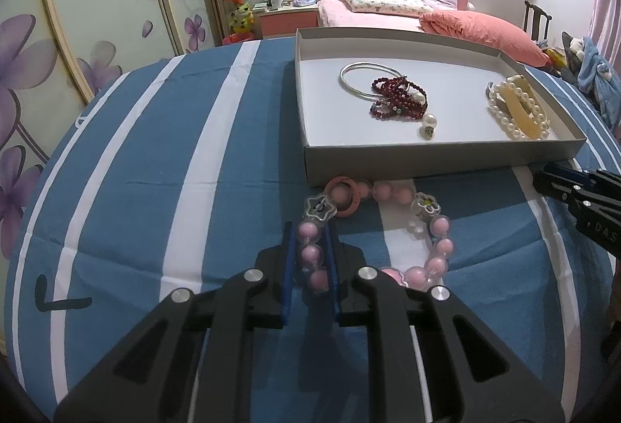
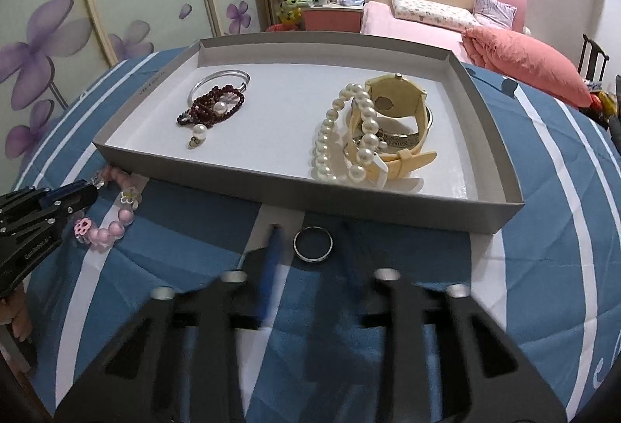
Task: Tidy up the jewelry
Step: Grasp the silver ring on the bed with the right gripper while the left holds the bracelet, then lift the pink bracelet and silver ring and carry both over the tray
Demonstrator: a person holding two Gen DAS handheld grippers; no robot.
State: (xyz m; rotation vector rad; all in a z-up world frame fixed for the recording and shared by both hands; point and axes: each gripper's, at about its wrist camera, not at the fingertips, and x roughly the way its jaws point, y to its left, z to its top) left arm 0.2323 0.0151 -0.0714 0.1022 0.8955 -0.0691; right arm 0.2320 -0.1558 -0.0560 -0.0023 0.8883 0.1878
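While the left hand-held gripper (image 1: pixel 310 252) clamps the pink bracelet (image 1: pixel 427 267) beside the tray's near wall (image 1: pixel 438 161), the right (image 2: pixel 310 240) gapes around a ring (image 2: pixel 313 239).

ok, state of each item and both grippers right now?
Pink bead bracelet: on the cloth outside the tray, one side between the left jaws.
Left gripper: shut on the bracelet.
Right gripper: open, jaws either side of the ring.
Ring: flat on the cloth, not gripped.
Tray: holds bangle, red beads, pearls, watch.
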